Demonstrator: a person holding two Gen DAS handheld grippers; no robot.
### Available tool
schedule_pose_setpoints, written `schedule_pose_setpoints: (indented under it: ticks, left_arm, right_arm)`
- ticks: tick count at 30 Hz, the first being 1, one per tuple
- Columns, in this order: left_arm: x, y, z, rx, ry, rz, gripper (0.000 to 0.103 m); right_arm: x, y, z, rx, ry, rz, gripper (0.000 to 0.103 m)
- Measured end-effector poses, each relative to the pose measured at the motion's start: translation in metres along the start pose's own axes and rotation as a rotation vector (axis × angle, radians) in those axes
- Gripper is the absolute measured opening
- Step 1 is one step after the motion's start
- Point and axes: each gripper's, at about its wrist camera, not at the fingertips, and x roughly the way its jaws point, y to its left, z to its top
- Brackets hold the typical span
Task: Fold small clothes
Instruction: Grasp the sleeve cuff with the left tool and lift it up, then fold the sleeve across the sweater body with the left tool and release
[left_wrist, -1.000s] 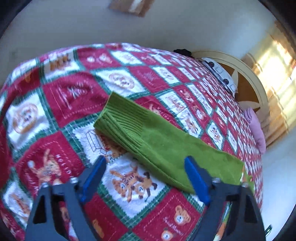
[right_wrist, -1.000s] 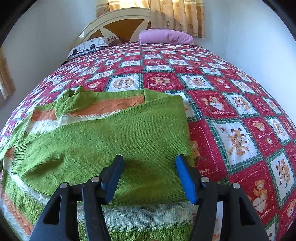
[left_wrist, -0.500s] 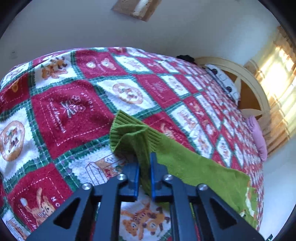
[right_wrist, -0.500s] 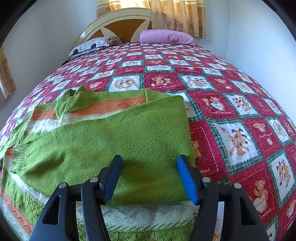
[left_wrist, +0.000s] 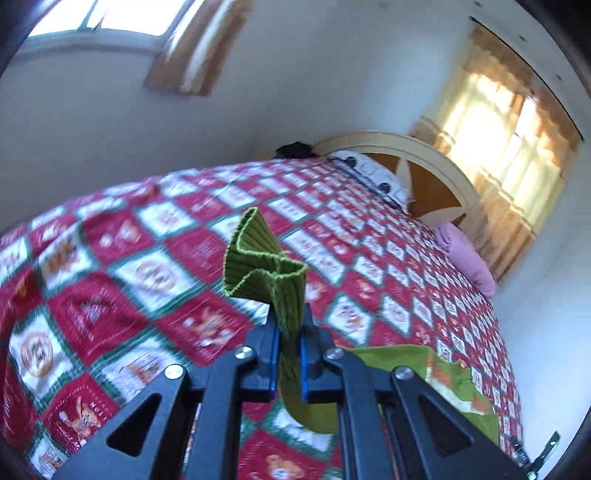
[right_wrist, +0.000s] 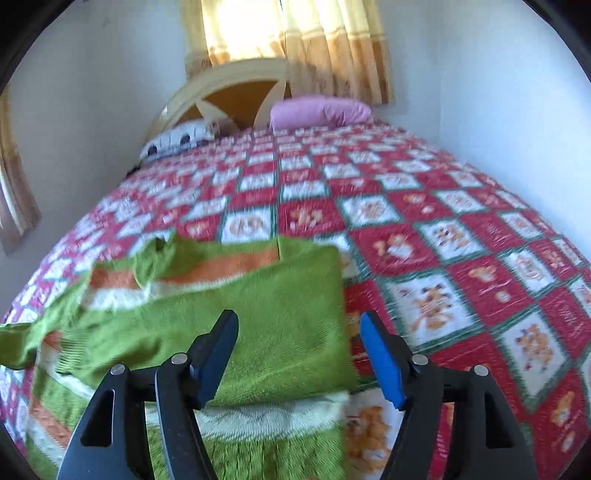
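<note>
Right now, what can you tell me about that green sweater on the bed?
The sweater is a green knit with orange and cream bands and ribbed edges. Its body lies on the quilt, with one side already folded over the front. The left gripper is shut on the sleeve, whose ribbed cuff sticks up, crumpled, past the pads, clear of the quilt. The right gripper hangs open above the folded part; whether it touches the knit I cannot tell.

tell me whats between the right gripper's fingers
Nothing gripped: the right gripper is open above the folded green sweater, which shows through the gap. Right wrist view.
</note>
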Motion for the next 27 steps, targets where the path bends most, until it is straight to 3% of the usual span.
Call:
schedule_pose_setpoints:
  ticks: [6, 14, 21, 27]
  left_arm:
    - [-0.011, -0.054, 0.017, 0.074, -0.031, -0.087, 0.009]
    - [-0.02, -0.136, 0.02, 0.155, -0.05, -0.171, 0.009]
    - [-0.011, -0.213, -0.006, 0.213, -0.007, -0.248, 0.009]
    - [0.002, -0.281, -0.055, 0.276, 0.046, -0.316, 0.009]
  right_arm:
    - [-0.032, -0.022, -0.003, -0.029, -0.035, -0.012, 0.072]
    - [-0.043, -0.063, -0.029, -0.014, -0.04, -0.079, 0.073]
    - [-0.04, -0.08, -0.049, 0.013, -0.032, -0.098, 0.073]
    - [-0.037, -0.092, -0.053, 0.086, -0.024, -0.087, 0.073]
